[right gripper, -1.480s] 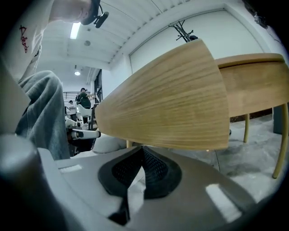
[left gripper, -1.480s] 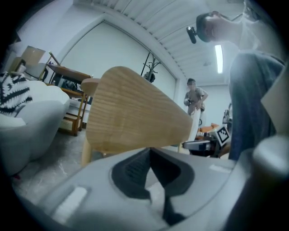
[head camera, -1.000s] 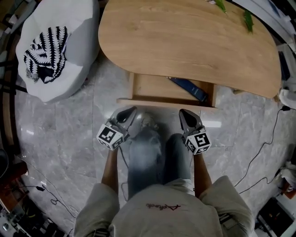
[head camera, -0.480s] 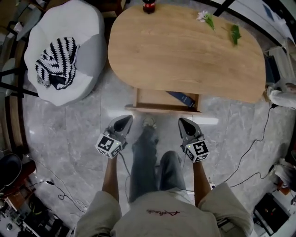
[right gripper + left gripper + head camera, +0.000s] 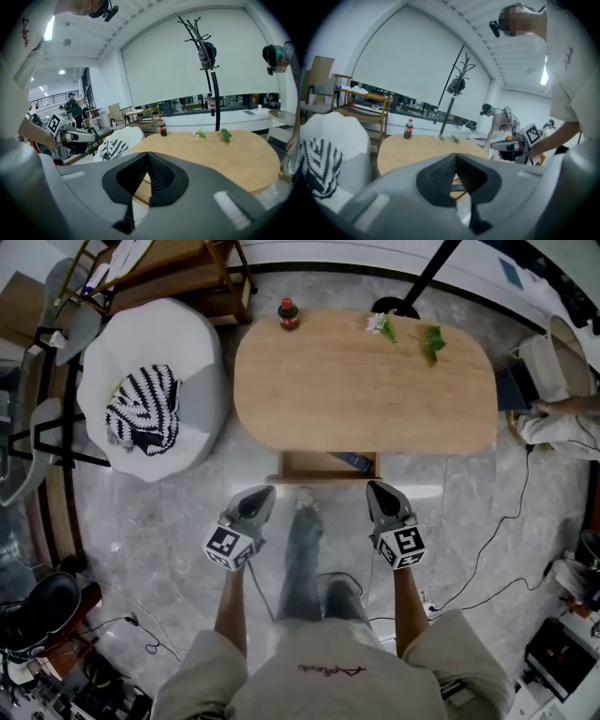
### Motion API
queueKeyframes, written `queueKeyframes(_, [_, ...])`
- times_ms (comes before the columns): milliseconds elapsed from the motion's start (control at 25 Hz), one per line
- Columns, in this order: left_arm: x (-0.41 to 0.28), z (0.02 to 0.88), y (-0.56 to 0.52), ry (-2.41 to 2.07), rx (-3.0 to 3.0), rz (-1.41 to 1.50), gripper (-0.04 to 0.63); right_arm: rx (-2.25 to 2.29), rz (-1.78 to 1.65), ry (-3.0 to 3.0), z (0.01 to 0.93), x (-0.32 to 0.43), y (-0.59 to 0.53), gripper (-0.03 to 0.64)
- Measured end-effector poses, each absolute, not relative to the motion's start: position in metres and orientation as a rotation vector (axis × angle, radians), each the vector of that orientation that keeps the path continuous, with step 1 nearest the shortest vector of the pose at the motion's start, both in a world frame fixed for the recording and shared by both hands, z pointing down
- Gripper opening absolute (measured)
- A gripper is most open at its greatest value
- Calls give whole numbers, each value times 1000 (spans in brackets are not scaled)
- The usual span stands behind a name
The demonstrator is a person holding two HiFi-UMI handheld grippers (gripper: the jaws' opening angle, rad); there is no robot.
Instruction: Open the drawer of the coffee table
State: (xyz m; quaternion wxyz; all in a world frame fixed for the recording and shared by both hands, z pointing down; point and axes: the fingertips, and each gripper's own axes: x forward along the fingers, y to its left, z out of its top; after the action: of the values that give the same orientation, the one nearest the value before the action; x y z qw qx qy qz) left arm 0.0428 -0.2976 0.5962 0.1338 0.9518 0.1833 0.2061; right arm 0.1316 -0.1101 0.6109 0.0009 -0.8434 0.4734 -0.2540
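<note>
The left gripper [image 5: 262, 493] and the right gripper [image 5: 377, 491] are seen closed with nothing between the jaws, and both are held clear of the drawer [image 5: 314, 466]. The drawer is found pulled out from under the near edge of the counter [image 5: 366, 381], with a dark flat item [image 5: 356, 460] exposed inside. The opening is judged done, and nothing appears to be left.
</note>
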Motion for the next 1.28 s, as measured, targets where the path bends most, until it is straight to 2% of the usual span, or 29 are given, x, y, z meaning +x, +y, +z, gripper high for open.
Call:
queueKeyframes(400, [112,439,-315,580,2827,500,1,-2747,-640,1461,438,205,-139,5])
queueKeyframes(720, [152,345,-346,591,2856,409,0,-2776,-489,1471,334,243,-186,3])
queueKeyframes(1000, [185,266,-360,634,2922,279,0,-2809,-388,1496,270,264,-207,3])
queueKeyframes(1280, [192,229,-363,606,2969,220,0,-2839,-302,1519,243,263,-211,4])
